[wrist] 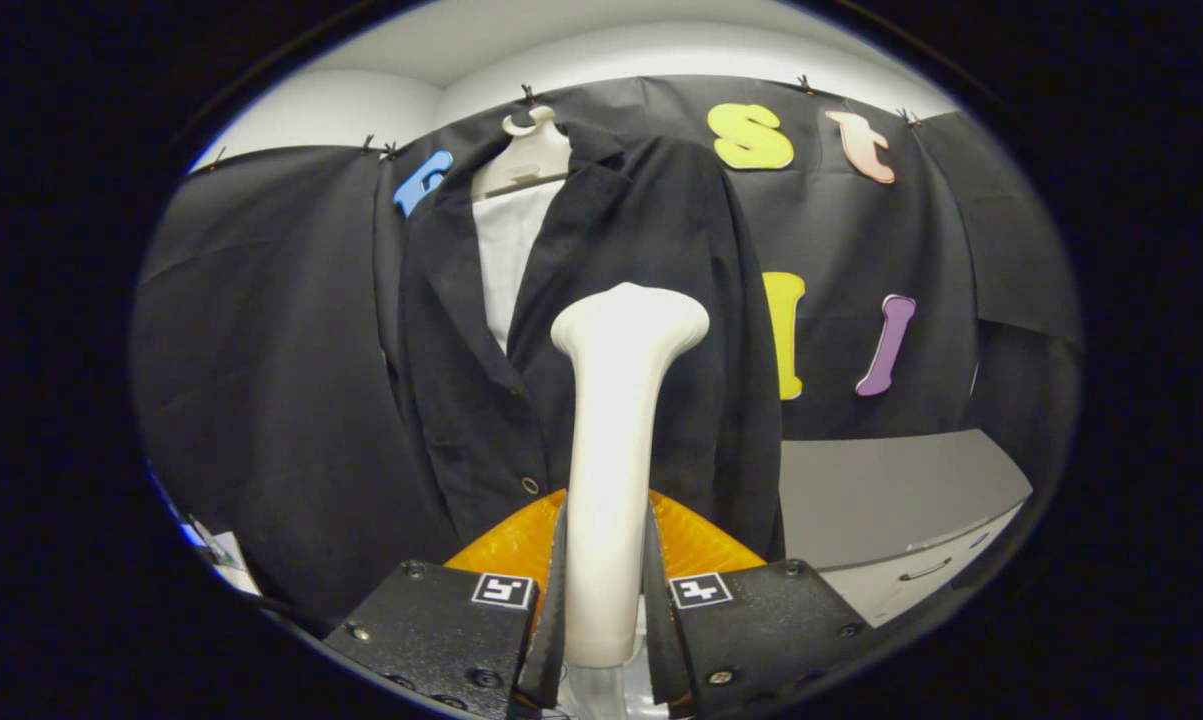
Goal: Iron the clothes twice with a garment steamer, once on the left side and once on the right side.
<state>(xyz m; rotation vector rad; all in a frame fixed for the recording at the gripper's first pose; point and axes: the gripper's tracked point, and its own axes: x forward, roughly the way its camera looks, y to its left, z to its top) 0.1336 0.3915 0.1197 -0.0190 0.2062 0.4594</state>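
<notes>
Garment steamer (616,440) stands upright between the 2 fingers of the gripper (606,590), and both fingers squeeze its handle. Its wide head points at the dark jacket (651,300), which hangs on a pale hanger (526,160) just beyond. The handle looks smooth, so it could slip or tip if the squeeze gets loose. Then the head might miss 1 side of the jacket.
</notes>
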